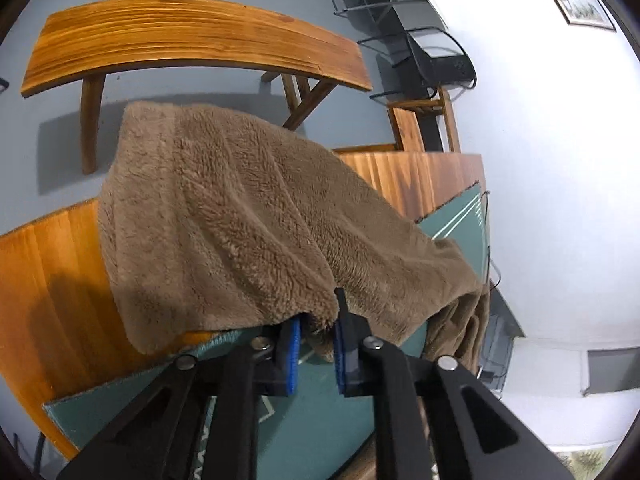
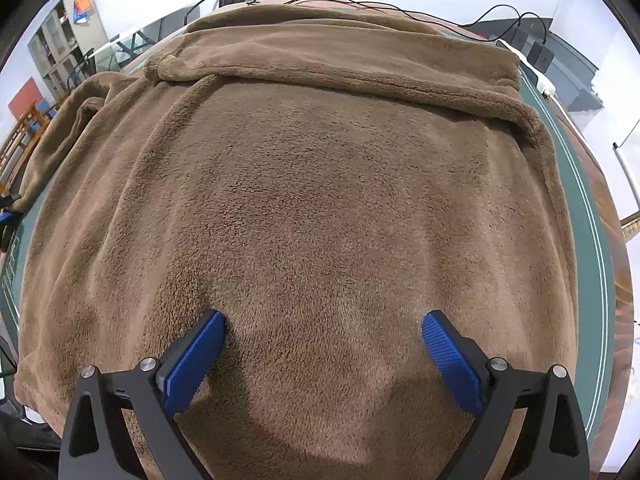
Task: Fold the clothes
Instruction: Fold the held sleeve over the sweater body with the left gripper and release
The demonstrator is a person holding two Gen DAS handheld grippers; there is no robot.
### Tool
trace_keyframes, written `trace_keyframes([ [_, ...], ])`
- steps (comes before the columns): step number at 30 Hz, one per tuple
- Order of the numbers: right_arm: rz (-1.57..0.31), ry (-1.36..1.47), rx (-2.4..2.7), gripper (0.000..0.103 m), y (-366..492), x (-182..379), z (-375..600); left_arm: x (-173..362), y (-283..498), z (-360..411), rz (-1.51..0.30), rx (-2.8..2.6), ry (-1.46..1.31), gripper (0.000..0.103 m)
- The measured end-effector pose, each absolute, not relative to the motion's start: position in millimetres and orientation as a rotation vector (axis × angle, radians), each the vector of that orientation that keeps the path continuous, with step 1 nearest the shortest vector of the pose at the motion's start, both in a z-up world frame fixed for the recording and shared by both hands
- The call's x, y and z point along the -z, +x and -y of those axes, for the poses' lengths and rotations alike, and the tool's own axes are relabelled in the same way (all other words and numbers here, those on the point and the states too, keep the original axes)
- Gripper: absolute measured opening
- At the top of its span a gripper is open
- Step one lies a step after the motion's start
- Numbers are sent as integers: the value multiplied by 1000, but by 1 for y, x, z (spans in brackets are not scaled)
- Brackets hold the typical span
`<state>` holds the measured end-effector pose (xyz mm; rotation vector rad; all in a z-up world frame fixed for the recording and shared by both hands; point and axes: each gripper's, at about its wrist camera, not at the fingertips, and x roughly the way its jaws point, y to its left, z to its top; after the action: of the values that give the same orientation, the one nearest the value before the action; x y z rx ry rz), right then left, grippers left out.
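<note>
Brown fleece garment (image 2: 320,200) is lying across the green mat (image 1: 312,432) on the worktop (image 1: 48,280), partly folded. The left claw (image 1: 316,344) is clamping its edge; the right claw (image 2: 324,344) is hovering wide apart above it. Further folds are probably remaining.

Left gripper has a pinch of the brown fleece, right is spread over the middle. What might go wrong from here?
1. The left gripper is shut on only a small edge tuft of the brown fleece garment; thick pile may slip out when lifted.
2. The right gripper is open with its fingertips against flat fabric; closing there could bunch up a ridge.
3. A cable runs along the garment's far edge and might snag during the fold.
</note>
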<state>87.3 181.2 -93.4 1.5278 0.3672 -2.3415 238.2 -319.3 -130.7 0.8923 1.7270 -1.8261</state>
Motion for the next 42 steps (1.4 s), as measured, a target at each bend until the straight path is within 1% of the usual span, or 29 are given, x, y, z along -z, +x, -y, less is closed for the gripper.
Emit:
trace_keyframes([
  [4, -360, 1535, 2348, 101, 89, 94, -181, 89, 227, 330, -1566, 1936, 824, 11],
  [10, -343, 1539, 2364, 102, 91, 96, -181, -9, 179, 326, -1290, 2243, 700, 11],
  [13, -336, 1536, 2371, 102, 92, 97, -181, -53, 142, 300, -1152, 2436, 688, 11],
  [17, -318, 1531, 2382, 102, 93, 98, -182, -96, 78, 227, -929, 2767, 768, 11],
  [20, -300, 1538, 2384, 102, 94, 98, -183, -99, 29, 151, -796, 3007, 970, 11],
  [22, -248, 1539, 2385, 102, 94, 96, -187, -83, 9, 102, -641, 3099, 1159, 11],
  [23, -220, 1539, 2385, 102, 94, 95, -190, -74, -1, 78, -551, 3134, 1259, 13],
  [26, -21, 1530, 2406, 102, 92, 86, -210, -38, -19, 11, -281, 3163, 1578, 18],
  [27, 45, 1527, 2413, 102, 92, 83, -217, -24, -20, -3, -215, 3150, 1654, 19],
  [28, 101, 1528, 2429, 102, 91, 80, -226, -14, -18, -10, -187, 3140, 1702, 20],
  [29, 145, 1524, 2451, 102, 90, 76, -235, -5, -16, -15, -176, 3131, 1742, 22],
  [31, 210, 1509, 2480, 102, 85, 68, -263, 6, -12, -10, -233, 3105, 1790, 29],
  [33, 272, 1490, 2496, 102, 76, 56, -294, 14, -9, 4, -317, 3070, 1807, 47],
  [36, 320, 1454, 2512, 102, 40, 43, -279, 13, -6, 44, -453, 3000, 1747, 59],
  [38, 293, 1411, 2522, 102, 35, 29, -280, 13, -7, 65, -514, 2948, 1700, 64],
  [40, 220, 1367, 2522, 102, 41, 2, -255, 16, -10, 89, -574, 2891, 1648, 68],
  [41, 165, 1344, 2513, 102, 41, -4, -241, 19, -12, 103, -613, 2854, 1625, 70],
  [42, 98, 1326, 2499, 102, 12, 7, -207, 21, -14, 113, -648, 2821, 1612, 71],
])
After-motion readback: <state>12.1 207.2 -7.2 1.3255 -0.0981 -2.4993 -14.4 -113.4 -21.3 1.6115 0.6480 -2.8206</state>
